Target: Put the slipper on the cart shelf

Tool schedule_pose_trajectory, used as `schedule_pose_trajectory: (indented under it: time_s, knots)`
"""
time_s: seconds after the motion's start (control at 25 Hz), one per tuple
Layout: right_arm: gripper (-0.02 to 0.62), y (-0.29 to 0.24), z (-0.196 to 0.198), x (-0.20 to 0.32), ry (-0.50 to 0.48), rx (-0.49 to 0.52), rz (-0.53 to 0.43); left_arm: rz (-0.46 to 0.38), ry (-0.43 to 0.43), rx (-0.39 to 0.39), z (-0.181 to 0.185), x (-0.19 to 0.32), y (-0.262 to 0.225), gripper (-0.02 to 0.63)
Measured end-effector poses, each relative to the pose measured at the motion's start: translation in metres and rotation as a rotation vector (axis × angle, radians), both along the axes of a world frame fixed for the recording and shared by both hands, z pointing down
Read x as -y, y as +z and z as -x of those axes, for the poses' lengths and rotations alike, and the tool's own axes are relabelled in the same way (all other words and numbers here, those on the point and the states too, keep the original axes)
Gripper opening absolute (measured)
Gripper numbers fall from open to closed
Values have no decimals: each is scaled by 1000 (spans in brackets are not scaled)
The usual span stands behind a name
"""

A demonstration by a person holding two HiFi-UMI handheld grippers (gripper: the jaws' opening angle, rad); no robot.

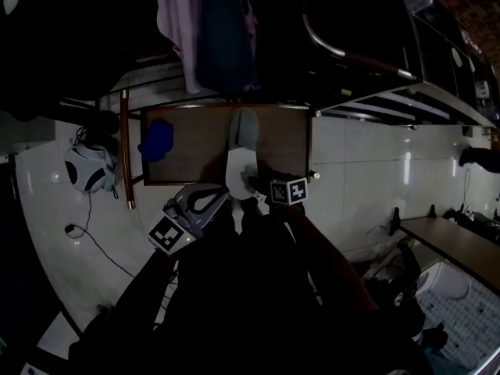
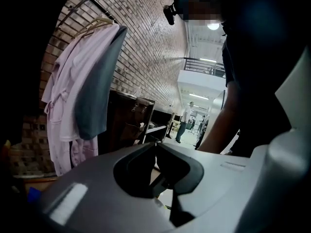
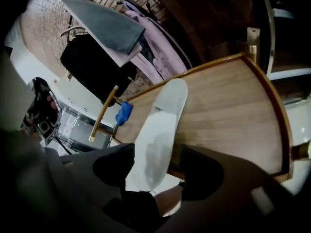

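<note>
Your right tool (image 3: 158,168) gapes wide, straddling the slipper (image 3: 160,125) at its near end without pinching; your left tool (image 2: 156,147) is clenched, empty. On the cart shelf (image 3: 233,106) the slipper lies flat, near end overhanging. Likely light and floppy: grip across its sole edges.

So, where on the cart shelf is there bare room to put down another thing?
Widest bare patch: shelf between the slipper and the right rim. Narrower strip: between the slipper and the blue object. Crowded at the front edge, where the slipper overhangs inside the open right gripper.
</note>
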State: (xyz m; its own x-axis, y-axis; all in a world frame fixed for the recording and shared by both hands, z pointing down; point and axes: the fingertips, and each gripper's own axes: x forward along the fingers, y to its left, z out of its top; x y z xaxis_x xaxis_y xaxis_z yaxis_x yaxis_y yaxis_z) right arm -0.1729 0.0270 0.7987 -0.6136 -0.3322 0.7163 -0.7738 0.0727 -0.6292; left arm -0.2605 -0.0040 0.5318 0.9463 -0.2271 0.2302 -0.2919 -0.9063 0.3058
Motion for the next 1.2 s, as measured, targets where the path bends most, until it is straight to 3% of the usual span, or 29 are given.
schedule_pose_trajectory:
  time_s: [0.16, 0.4, 0.6, 0.68, 0.72, 0.92, 1.2]
  knots:
    - [279, 22, -2, -10, -13, 3, 65, 31, 16, -5, -5, -12, 4, 11]
    - [279, 24, 17, -6, 28, 163, 125, 63, -13, -12, 2, -17, 11, 11]
    - [265, 39, 17, -7, 65, 152, 195, 58, -37, -9, 10, -19, 12, 11]
    - [151, 39, 17, -6, 58, 144, 192, 57, -44, -6, 13, -21, 12, 11]
    - [136, 37, 17, -5, 64, 159, 186, 56, -45, -5, 14, -22, 12, 11]
    - [78, 17, 13, -3, 107, 215, 143, 61, -57, 8, 16, -24, 11, 11]
    - [67, -40, -6, -11, 99, 250, 46, 17, -50, -1, 14, -22, -13, 11]
